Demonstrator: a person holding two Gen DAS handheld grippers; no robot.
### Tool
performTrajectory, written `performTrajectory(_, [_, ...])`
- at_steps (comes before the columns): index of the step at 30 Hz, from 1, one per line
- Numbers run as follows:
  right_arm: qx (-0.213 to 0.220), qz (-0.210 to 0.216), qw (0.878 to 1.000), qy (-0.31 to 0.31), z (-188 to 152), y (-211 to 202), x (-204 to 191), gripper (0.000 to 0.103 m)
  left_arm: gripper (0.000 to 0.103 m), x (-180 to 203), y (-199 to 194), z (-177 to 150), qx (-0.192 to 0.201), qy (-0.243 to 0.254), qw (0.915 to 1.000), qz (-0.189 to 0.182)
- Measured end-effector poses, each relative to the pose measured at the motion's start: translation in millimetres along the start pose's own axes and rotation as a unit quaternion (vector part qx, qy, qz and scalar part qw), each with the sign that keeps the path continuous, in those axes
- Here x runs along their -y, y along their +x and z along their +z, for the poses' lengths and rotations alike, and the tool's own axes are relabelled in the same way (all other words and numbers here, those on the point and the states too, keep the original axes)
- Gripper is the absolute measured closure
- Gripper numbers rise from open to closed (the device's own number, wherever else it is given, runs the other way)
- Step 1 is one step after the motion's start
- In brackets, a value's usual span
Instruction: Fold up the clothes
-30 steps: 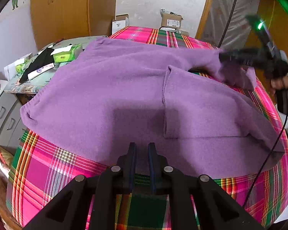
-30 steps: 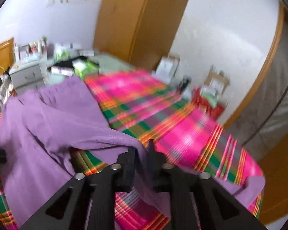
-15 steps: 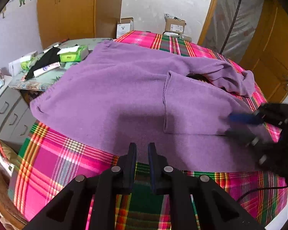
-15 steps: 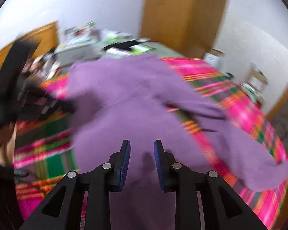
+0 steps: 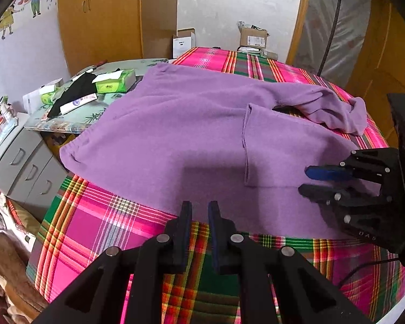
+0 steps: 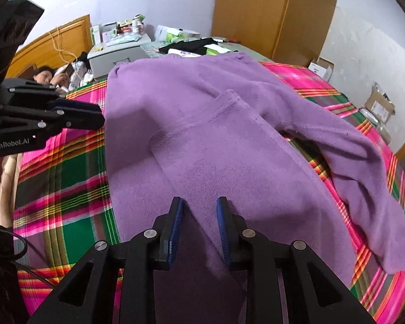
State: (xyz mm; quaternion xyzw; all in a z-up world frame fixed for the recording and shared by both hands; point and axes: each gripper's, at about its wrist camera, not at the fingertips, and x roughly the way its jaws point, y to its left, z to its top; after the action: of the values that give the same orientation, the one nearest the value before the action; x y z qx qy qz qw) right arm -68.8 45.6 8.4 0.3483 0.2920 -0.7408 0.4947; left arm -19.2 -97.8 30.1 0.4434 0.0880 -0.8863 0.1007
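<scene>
A purple fleece sweater [image 5: 175, 135] lies spread on the plaid blanket [image 5: 100, 224], one part folded over its body. One sleeve [image 5: 337, 108] lies crumpled at the far right. My left gripper [image 5: 199, 210] hangs over the blanket just short of the sweater's near hem; its jaws stand a narrow gap apart with nothing in them. My right gripper [image 6: 198, 210] hovers low over the sweater [image 6: 229, 148] near its right edge, jaws closing, with only fabric below them and none pinched. Each gripper shows in the other's view: right [image 5: 306, 181], left [image 6: 101, 116].
A grey drawer cabinet [image 5: 21, 162] and a side table with green tissue boxes [image 5: 116, 81] and a black cloth stand left of the bed. Cardboard boxes [image 5: 252, 37] and a wooden wardrobe [image 5: 100, 19] are at the back. A person [image 6: 48, 77] lies beyond the bed.
My right gripper let go of the sleeve, which now lies at the far right, and swung down to the sweater's near right part. The left gripper stayed put.
</scene>
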Motion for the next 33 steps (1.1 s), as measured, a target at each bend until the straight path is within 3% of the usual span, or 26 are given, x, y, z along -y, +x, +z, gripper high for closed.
performTrajectory(2, [0.002, -0.001, 1.000, 0.004, -0.1, 1.1, 0.1, 0.089, 0.091, 0.4, 2.4, -0.3, -0.003, 0.001, 1.0000, 0.000])
performTrajectory(5, [0.007, 0.004, 1.000, 0.012, 0.2, -0.3, 2.0, 0.097, 0.091, -0.6, 4.7, -1.0, -0.006, 0.001, 1.0000, 0.001])
performTrajectory(15, [0.054, 0.011, 0.995, 0.079, -3.2, -30.4, 24.7, 0.099, 0.091, -3.4, 7.2, -3.5, -0.011, -0.002, 0.9999, 0.000])
performTrajectory(21, [0.111, -0.011, 0.982, 0.152, -19.7, -80.2, 49.5, 0.099, 0.091, -1.5, 5.3, -4.3, -0.012, -0.001, 0.9999, -0.005])
performTrajectory(24, [0.144, -0.035, 0.970, 0.193, -36.7, -114.0, 63.8, 0.099, 0.091, 1.2, 3.0, -5.1, -0.011, 0.002, 0.9999, -0.008])
performTrajectory(28, [0.191, -0.081, 0.944, 0.257, -67.7, -166.5, 85.0, 0.099, 0.091, 6.9, 1.0, -5.3, -0.010, 0.008, 0.9998, -0.014])
performTrajectory(33, [0.240, -0.158, 0.889, 0.357, -129.5, -235.7, 113.5, 0.099, 0.091, 22.3, -2.6, -7.4, -0.008, 0.023, 0.9994, -0.026])
